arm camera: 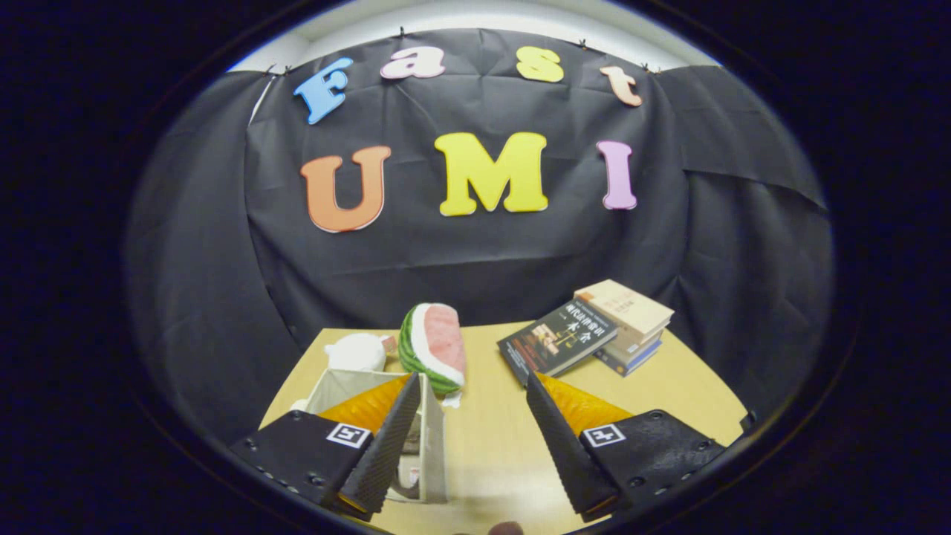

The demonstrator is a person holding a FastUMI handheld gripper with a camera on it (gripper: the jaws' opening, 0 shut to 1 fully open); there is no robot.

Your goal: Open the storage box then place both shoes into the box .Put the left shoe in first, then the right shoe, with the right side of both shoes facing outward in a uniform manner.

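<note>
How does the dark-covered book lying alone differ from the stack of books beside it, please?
The dark-covered book lies single and flat on the wooden table, its black cover showing; the stack of books is several high, topped by a pale tan cover. The dark book lies nearer the open claw; the stack sits farther back. Both rest beyond the fingers.

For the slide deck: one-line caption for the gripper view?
Open gripper above the wooden table, storage box by one finger, watermelon plush and books beyond.

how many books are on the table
At least 3: a dark book lies flat ahead of the open gripper; beside it, a stack of two or more.
</note>
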